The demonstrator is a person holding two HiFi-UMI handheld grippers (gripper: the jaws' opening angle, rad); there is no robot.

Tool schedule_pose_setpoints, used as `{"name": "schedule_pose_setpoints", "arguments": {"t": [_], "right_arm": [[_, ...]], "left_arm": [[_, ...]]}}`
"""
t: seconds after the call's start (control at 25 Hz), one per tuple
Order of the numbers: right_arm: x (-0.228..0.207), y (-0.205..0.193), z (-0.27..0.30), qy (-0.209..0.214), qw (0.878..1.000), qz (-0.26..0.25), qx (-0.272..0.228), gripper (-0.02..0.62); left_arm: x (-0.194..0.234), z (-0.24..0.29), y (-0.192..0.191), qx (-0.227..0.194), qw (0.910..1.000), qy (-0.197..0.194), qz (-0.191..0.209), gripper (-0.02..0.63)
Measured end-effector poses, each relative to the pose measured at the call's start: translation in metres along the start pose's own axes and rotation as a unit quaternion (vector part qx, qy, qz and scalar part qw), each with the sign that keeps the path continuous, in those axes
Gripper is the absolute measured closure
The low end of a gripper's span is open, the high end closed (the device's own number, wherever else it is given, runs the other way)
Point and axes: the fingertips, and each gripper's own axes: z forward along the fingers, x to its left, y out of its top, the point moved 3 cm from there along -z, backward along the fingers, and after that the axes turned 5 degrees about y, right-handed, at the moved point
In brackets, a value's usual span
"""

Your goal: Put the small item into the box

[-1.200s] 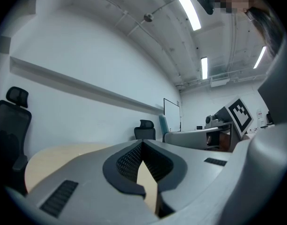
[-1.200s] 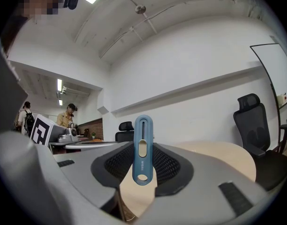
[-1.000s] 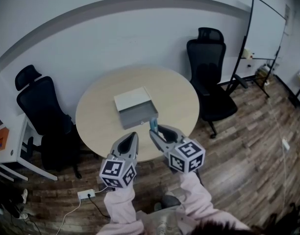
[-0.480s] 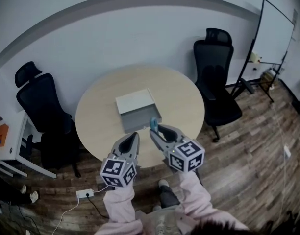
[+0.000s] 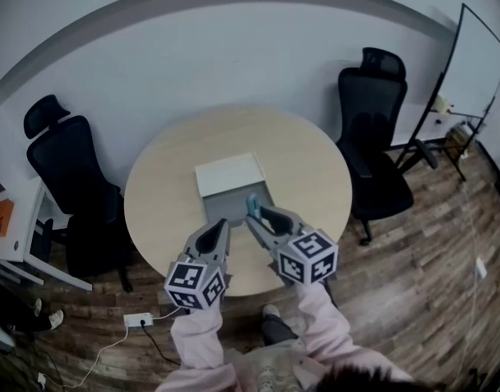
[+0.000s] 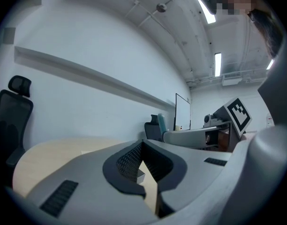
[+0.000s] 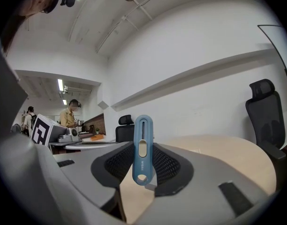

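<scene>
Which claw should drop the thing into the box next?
The right claw: it grips the small blue cutter, by the near edge of the open box. The left claw holds nothing.

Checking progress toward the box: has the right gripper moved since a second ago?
Yes. The right gripper, holding the blue item, has advanced across the table toward the box.

Head view: from your head, steeply down onto counter (image 5: 160, 194) | gripper views: low, level, just behind your fingers (image 6: 78, 182), toward wall (image 6: 87, 107) | shared: counter, wall.
</scene>
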Motion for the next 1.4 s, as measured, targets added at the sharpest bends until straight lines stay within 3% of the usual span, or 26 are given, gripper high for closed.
{"name": "schedule_pose_setpoints", "arguments": {"t": [0.64, 1.4], "right_arm": [[-0.062, 0.016, 0.052, 0.053, 0.998, -0.001, 0.039, 0.456], [-0.073, -0.014, 0.095, 0.105, 0.989, 0.005, 0.107, 0.456]], "left_arm": [[0.033, 0.059, 0.001, 0.013, 0.9980, 0.057, -0.024, 0.595], [0.061, 0.072, -0.029, 0.039, 0.9914, 0.102, -0.072, 0.595]]}}
